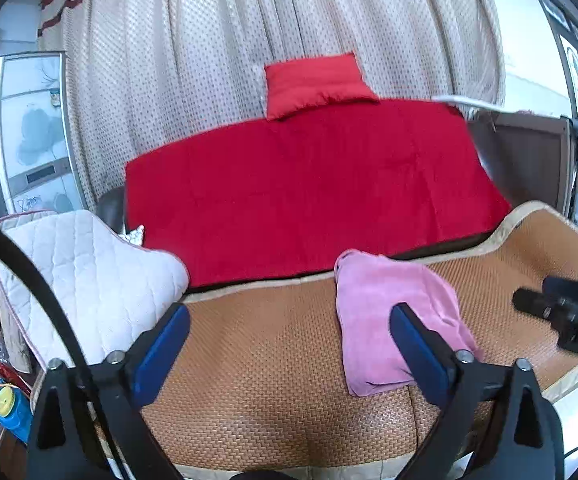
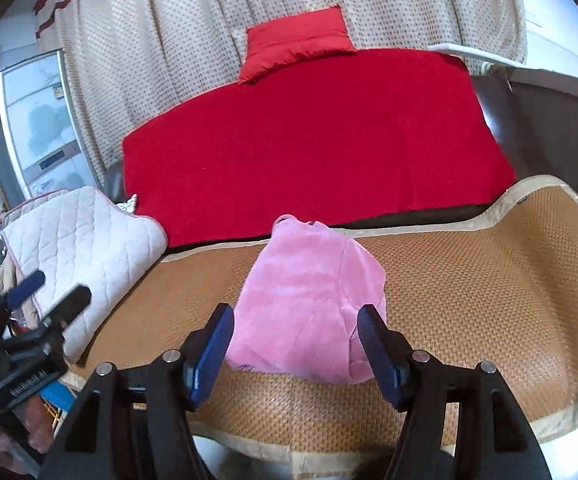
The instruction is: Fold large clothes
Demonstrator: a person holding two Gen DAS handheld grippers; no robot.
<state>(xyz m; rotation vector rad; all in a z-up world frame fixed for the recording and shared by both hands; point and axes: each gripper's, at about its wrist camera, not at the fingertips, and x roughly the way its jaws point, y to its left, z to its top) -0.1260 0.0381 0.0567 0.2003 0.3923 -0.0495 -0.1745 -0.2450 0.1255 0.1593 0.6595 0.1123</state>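
Observation:
A pink fleece garment [image 1: 393, 312] lies folded into a compact bundle on the woven brown mat [image 1: 257, 344]. It also shows in the right wrist view [image 2: 309, 300], straight ahead of my right gripper. My left gripper [image 1: 289, 320] is open and empty above the mat, left of the garment; its right finger overlaps the garment's edge in view. My right gripper [image 2: 295, 320] is open and empty, held just in front of the garment's near edge. The right gripper shows at the right edge of the left wrist view [image 1: 569, 320]; the left gripper shows at the left of the right wrist view [image 2: 49, 292].
A red blanket [image 2: 313, 140] with a red pillow [image 2: 301, 40] covers the surface behind the mat [image 2: 489, 280]. A white quilted pad [image 2: 85, 248] lies at the left. A dotted beige curtain [image 1: 249, 40] hangs behind. A refrigerator [image 1: 29, 128] stands far left.

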